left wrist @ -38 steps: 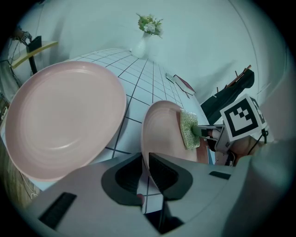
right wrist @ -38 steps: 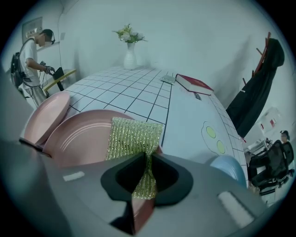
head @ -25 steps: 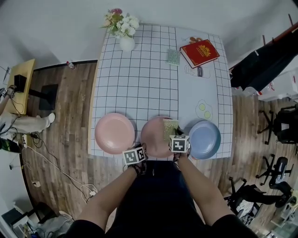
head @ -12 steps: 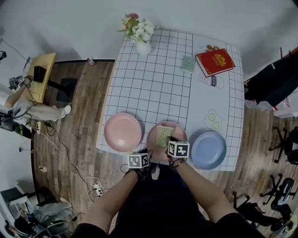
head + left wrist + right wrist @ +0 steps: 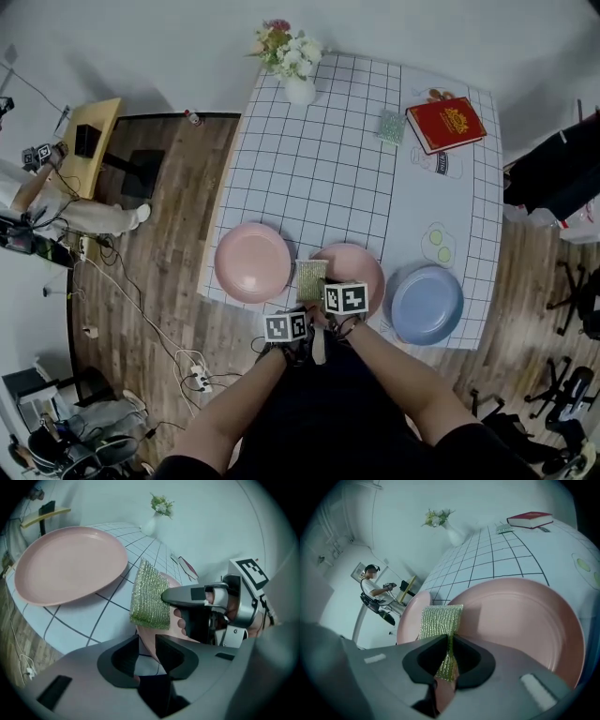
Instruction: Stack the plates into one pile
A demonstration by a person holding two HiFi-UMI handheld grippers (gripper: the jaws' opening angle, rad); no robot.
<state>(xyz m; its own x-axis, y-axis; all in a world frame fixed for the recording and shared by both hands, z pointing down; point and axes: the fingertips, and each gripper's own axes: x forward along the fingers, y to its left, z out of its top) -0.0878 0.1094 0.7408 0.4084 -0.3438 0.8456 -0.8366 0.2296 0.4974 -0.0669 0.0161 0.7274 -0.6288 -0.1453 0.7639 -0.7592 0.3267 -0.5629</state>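
R claw (image 5: pixel 449 643) is clamped on a green-gold scouring pad (image 5: pixel 440 620). Its jaws pinch the pad's lower edge & the rest sticks up past the tips. L claw (image 5: pixel 146 644) holds nothing: its jaws have just been opening and now stand apart, w/ only tablecloth and a bit of pink plate rim showing thru the gap. Both claws sit close together at the near edge of the table (image 5: pixel 319 159), L one just beside the R and a little nearer the person.

Plates – 3 of them, none stacked, in a row along that near edge:
- Left pink plate (image 5: pixel 251 262) lies flat by the near left corner.
- Middle pink plate (image 5: pixel 361 267) is next to it, w/ a small gap btwn, not touching.
- Blue plate (image 5: pixel 427 305) lies right of the middle one, close by, twd the near right corner.

In head view the pad sits over the gap btwn the two pink plates, overlapping the middle plate's left rim. Can't tell if it touches the plate.

Cloth is white w/ a black grid, plus a plain strip w/ small printed pics down the right side. At the far end stand a white vase w/ flowers (image 5: pixel 298 86), a red book (image 5: pixel 446 125) and a small green square (image 5: pixel 391 127) just beside the book. Wood floor (image 5: pixel 169 234) lies all round w/ cables on it, and a person (image 5: pixel 372 590) is off to the left, well apart from the table.
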